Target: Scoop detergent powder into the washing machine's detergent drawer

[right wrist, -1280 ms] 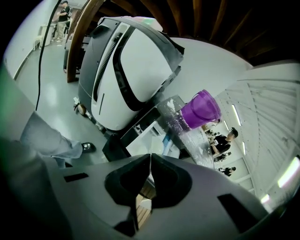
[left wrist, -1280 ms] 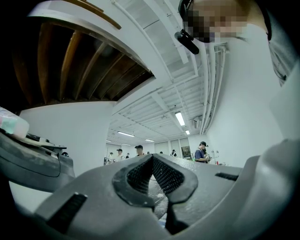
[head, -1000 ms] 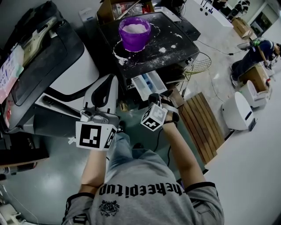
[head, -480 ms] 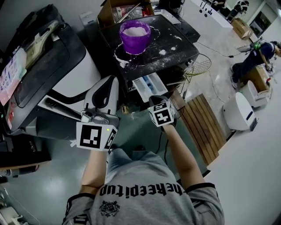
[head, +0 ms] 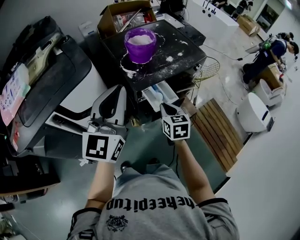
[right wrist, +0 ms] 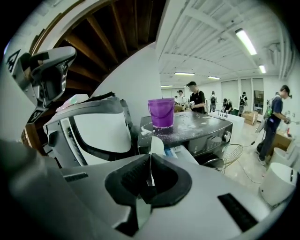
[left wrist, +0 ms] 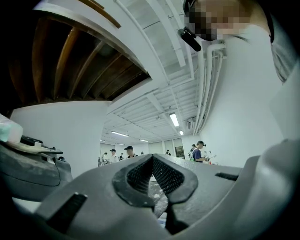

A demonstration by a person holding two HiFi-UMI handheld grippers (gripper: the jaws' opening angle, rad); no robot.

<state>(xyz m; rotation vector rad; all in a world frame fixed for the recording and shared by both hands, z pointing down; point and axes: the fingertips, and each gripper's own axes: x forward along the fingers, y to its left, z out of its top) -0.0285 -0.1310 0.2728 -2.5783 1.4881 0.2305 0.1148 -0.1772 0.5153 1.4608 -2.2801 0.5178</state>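
Out the front of the dark washing machine [head: 187,52], the detergent drawer [head: 158,93] is pulled open. It's white with a blue compartment and sits right below the purple bucket [head: 140,43] of white powder on the lid. The right gripper [head: 167,108] hangs at the near end of the drawer, slightly to its right, and I can't tell if it's touching. Its jaws are pinched almost together on a thin white scoop [right wrist: 156,145]. You only see that edge-on in the right gripper view; I can't pick it out in the head view. The left gripper [head: 116,93] is off to the left, well apart from the drawer, pointing up, jaws closed tip to tip with nothing in them.

Loose powder is spilled over the lid around the bucket. To the left is a white and black machine [head: 70,70], with a cardboard box [head: 123,13] on the far side. A wire basket [head: 211,69] and wooden slats [head: 216,133] are on the grey floor to the right. The left gripper view mostly gets the ceiling and its strip lights [left wrist: 174,119], which the head view doesn't show
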